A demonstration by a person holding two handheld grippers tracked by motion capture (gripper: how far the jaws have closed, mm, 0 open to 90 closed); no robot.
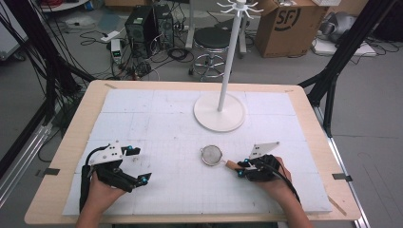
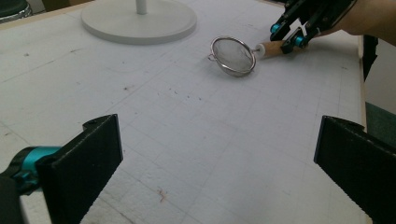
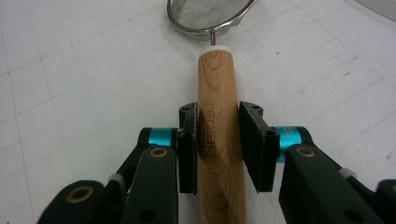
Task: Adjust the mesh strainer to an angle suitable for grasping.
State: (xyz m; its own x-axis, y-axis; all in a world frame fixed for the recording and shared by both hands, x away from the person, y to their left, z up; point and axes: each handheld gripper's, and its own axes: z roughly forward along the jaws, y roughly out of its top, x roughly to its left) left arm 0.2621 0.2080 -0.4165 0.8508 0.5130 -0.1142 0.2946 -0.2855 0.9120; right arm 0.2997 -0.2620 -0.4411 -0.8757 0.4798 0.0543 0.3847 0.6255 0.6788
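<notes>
A small metal mesh strainer (image 1: 212, 155) with a wooden handle (image 1: 232, 165) lies on the white mat, right of centre. My right gripper (image 1: 241, 168) is shut on that handle. In the right gripper view the two pads press on both sides of the handle (image 3: 217, 88) at the gripper (image 3: 218, 140), and the mesh bowl (image 3: 205, 16) lies beyond. My left gripper (image 1: 141, 164) rests at the left of the mat, open with nothing in it. Its wide-apart jaws frame the left gripper view (image 2: 217, 140), with the strainer (image 2: 232, 55) and the right gripper (image 2: 286, 35) farther off.
A white stand with a round base (image 1: 219, 112) and a tall pole (image 1: 230, 52) with hooks at its top rises at the back of the mat. The wooden table's edge (image 1: 62, 156) borders the mat. Beyond are a stool, cardboard boxes, computer cases and cables on the floor.
</notes>
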